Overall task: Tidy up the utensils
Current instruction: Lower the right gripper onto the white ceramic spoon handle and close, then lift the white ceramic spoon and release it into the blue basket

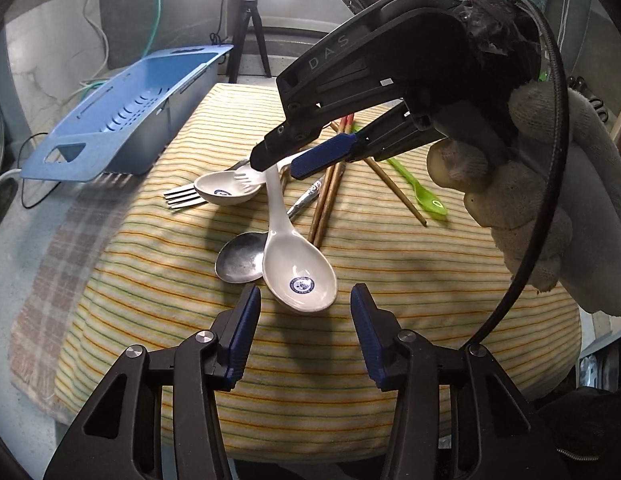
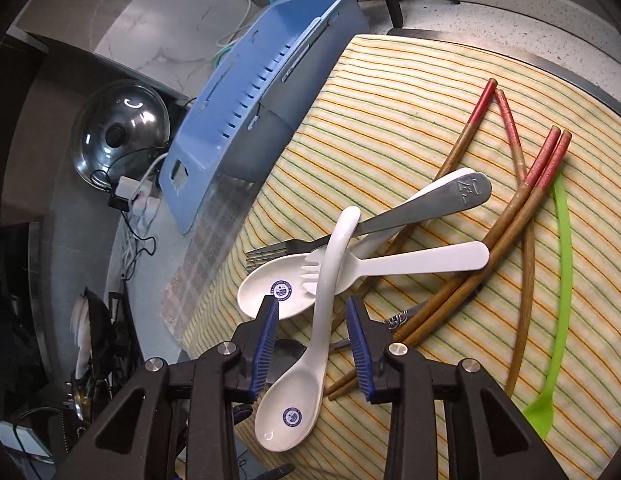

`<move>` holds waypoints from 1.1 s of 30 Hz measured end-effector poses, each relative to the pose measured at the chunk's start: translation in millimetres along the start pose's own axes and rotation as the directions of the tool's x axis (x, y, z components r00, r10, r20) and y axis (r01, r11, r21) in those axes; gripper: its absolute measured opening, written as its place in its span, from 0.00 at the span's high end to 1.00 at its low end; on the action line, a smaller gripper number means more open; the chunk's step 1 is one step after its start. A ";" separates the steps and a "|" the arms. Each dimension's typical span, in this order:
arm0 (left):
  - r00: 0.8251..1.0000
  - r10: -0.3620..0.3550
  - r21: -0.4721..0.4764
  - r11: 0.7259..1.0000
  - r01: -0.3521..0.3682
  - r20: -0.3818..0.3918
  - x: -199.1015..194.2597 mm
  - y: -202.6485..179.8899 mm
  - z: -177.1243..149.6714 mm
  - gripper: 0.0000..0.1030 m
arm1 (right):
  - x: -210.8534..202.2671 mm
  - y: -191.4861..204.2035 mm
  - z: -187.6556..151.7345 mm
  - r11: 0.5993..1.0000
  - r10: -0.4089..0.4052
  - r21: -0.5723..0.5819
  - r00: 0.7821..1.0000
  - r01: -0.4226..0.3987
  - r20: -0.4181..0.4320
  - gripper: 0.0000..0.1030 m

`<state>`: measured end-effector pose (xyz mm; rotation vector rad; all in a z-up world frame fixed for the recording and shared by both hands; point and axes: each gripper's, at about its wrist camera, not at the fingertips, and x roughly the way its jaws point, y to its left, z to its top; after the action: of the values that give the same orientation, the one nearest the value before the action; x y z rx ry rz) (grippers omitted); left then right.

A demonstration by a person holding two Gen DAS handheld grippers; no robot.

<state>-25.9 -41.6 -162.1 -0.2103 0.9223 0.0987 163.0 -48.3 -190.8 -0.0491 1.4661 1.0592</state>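
A pile of utensils lies on a striped cloth [image 1: 390, 280]. A long white soup spoon [image 1: 298, 280] lies in front; it also shows in the right wrist view [image 2: 310, 360]. My right gripper [image 1: 278, 164] is open, its jaws on either side of that spoon's handle [image 2: 324, 308]. Beside it lie a second white spoon [image 2: 266, 292], a white spork [image 2: 390, 266], a metal fork [image 2: 390, 216], a metal spoon [image 1: 238, 258], several chopsticks [image 2: 522, 200] and a green plastic spoon [image 1: 426, 196]. My left gripper [image 1: 304, 300] is open and empty just in front of the spoon's bowl.
A blue slotted drainer basket [image 1: 122, 120] stands off the cloth's far left corner. A plaid cloth [image 1: 58, 240] lies under the striped one on the left. A tripod with a lamp [image 1: 250, 28] stands behind. A pot lid [image 2: 118, 132] and cables lie beyond the basket.
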 end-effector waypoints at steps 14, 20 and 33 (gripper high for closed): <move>1.000 -0.015 -0.030 0.999 0.015 -0.019 12.6 6.9 2.1 0.63 | 15.4 -4.0 -0.1 0.999 -0.036 0.002 0.998 0.036 -0.057 0.77; 1.000 -0.019 -0.025 1.000 0.019 -0.015 12.1 8.1 1.7 0.64 | 20.0 -2.9 0.7 0.999 -0.035 0.006 0.997 0.035 -0.063 0.85; 0.998 -0.054 -0.029 0.998 0.054 0.021 0.5 12.5 2.6 0.64 | 6.9 0.5 -4.7 0.999 0.002 0.049 0.999 0.000 -0.048 0.90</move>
<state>-25.7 -28.8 -162.7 -0.2615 0.8946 0.0645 157.5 -47.2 -197.0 -0.0393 1.5350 1.0292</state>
